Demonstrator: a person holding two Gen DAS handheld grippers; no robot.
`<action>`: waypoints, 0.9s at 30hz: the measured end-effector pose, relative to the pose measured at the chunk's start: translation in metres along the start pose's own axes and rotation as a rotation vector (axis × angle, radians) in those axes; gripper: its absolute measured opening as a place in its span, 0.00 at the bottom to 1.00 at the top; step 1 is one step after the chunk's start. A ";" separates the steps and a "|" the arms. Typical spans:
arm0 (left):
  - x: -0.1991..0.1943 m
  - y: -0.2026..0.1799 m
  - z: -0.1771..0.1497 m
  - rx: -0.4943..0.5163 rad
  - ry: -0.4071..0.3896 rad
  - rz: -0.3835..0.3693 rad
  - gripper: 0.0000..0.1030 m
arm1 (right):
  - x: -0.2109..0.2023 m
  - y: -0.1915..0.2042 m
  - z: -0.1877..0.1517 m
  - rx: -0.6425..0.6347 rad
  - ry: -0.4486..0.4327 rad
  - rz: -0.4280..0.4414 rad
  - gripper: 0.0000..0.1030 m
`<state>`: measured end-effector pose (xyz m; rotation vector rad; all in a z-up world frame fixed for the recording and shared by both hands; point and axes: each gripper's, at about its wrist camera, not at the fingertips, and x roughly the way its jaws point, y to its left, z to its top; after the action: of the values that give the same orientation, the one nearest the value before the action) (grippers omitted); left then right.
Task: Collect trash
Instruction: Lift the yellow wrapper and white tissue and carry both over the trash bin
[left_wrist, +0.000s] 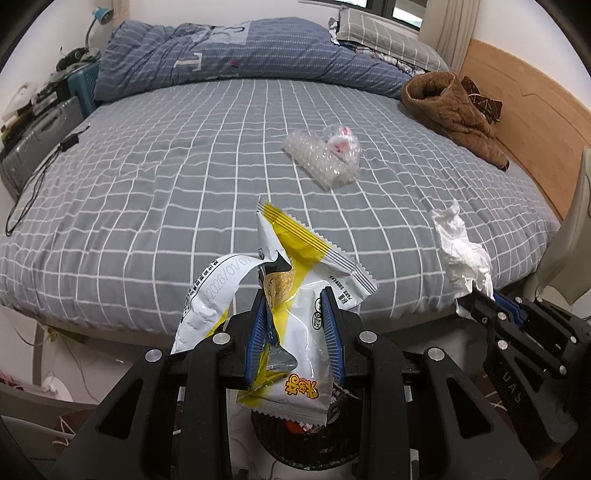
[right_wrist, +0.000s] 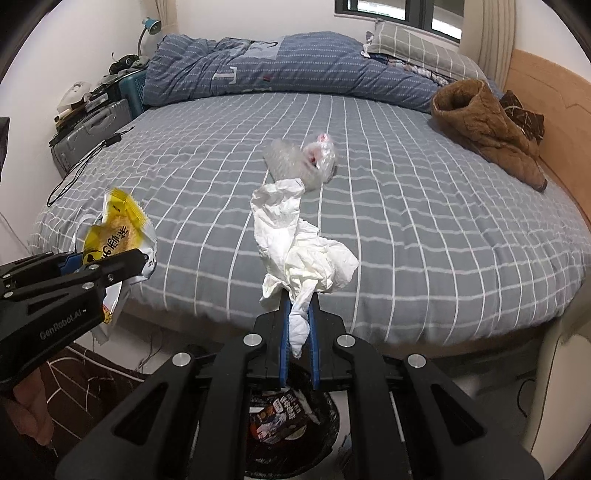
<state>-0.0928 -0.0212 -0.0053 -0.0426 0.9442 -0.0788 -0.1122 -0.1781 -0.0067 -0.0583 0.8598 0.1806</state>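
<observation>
My left gripper (left_wrist: 295, 299) is shut on a torn yellow-and-white snack wrapper (left_wrist: 295, 266), held off the near edge of the bed; the same wrapper (right_wrist: 118, 232) shows at the left of the right wrist view. My right gripper (right_wrist: 299, 302) is shut on a crumpled white tissue (right_wrist: 299, 240), also seen at the right of the left wrist view as the tissue (left_wrist: 465, 251). Below both grippers stands a black-lined trash bin (right_wrist: 325, 424) with a dark wrapper inside. A clear bubble-wrap bag (left_wrist: 325, 155) with pink bits lies on the middle of the bed.
The bed has a grey checked sheet (left_wrist: 166, 184), a rolled blue duvet (left_wrist: 221, 51) at the far side and a brown padded garment (left_wrist: 454, 110) by the wooden headboard. A black cable (left_wrist: 37, 184) lies at the bed's left edge, beside a grey suitcase (left_wrist: 33, 144).
</observation>
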 end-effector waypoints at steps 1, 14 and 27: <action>-0.002 0.001 -0.003 -0.001 0.000 0.000 0.28 | -0.001 0.001 -0.005 0.005 0.004 0.000 0.08; -0.002 0.002 -0.038 0.000 0.035 -0.011 0.28 | -0.005 0.010 -0.048 0.011 0.060 0.004 0.08; 0.018 0.010 -0.077 -0.033 0.109 -0.007 0.28 | 0.005 0.019 -0.083 0.014 0.114 0.004 0.08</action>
<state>-0.1442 -0.0126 -0.0661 -0.0727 1.0544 -0.0723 -0.1743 -0.1687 -0.0641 -0.0544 0.9749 0.1760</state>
